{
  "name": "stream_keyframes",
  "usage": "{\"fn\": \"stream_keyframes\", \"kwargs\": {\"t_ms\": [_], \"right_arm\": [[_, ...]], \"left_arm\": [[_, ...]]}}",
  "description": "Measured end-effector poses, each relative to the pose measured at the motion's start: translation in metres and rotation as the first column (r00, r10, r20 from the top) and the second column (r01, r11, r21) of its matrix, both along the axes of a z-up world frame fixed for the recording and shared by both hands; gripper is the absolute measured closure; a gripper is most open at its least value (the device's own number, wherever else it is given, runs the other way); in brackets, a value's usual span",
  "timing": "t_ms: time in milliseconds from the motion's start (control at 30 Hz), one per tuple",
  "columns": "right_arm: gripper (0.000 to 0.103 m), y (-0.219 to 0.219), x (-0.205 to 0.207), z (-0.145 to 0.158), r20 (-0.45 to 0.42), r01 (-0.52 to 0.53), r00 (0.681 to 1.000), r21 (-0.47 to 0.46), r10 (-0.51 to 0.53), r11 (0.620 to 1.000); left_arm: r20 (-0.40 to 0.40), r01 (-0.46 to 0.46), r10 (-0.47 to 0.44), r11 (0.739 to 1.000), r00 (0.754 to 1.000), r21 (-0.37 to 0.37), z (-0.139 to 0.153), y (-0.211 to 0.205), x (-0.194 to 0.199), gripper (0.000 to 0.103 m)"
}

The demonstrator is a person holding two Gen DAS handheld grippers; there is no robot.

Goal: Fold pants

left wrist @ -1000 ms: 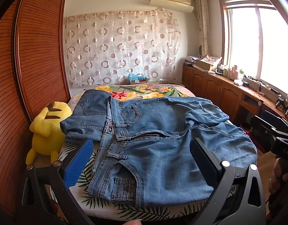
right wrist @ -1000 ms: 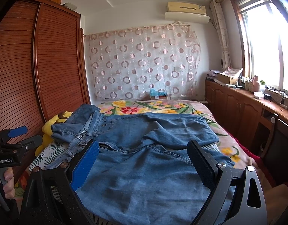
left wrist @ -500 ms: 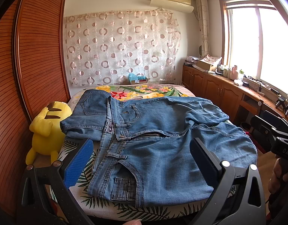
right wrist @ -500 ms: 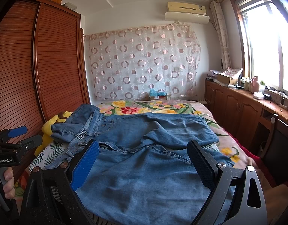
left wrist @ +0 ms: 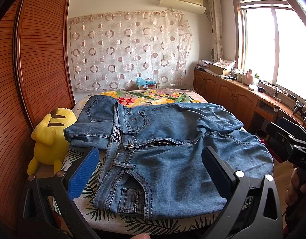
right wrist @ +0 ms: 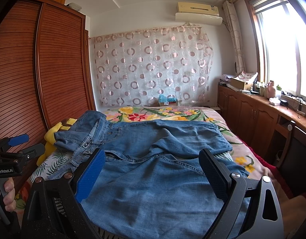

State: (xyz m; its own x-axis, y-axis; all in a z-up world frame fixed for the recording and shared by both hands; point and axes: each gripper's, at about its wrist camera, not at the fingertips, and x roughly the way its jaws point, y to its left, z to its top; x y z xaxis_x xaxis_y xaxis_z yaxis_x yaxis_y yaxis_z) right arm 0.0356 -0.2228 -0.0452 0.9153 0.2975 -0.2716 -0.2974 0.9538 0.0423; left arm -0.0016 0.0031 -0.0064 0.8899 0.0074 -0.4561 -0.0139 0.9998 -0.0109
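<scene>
The jeans [left wrist: 172, 149] lie spread and rumpled across the bed [left wrist: 153, 219], waistband toward the yellow plush toy [left wrist: 49, 137]; the left gripper [left wrist: 149, 171] and right gripper [right wrist: 151, 177] hover wide and empty; pinching one denim layer risks a crooked fold.

Jeans [left wrist: 172, 155] cover near bed, plush toy [left wrist: 50, 137] crowds left edge, far bedspread [left wrist: 153, 97] bare

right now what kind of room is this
A bedroom in a home, most likely. The jeans lie spread on a bed with a floral cover, a tall wooden wardrobe stands along one side, and a yellow plush toy sits beside the bed.
</scene>
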Motion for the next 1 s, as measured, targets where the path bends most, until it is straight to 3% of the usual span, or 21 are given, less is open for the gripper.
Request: {"fn": "stream_keyframes", "kwargs": {"t_ms": [733,1000], "right_arm": [[0.008,-0.001,0.0,0.0,0.004,0.001,1.0,-0.001,-0.001,1.0],[0.008,-0.003,0.004,-0.005,-0.018,-0.001,1.0,-0.023,0.001,1.0]], "left_arm": [[-0.002,-0.001,0.001,1.0,1.0,0.0,0.0,0.0,0.0,0.0],[-0.044,-0.015,0.015,1.0,0.999,-0.008,-0.027,0.018,0.01,0.0]]}}
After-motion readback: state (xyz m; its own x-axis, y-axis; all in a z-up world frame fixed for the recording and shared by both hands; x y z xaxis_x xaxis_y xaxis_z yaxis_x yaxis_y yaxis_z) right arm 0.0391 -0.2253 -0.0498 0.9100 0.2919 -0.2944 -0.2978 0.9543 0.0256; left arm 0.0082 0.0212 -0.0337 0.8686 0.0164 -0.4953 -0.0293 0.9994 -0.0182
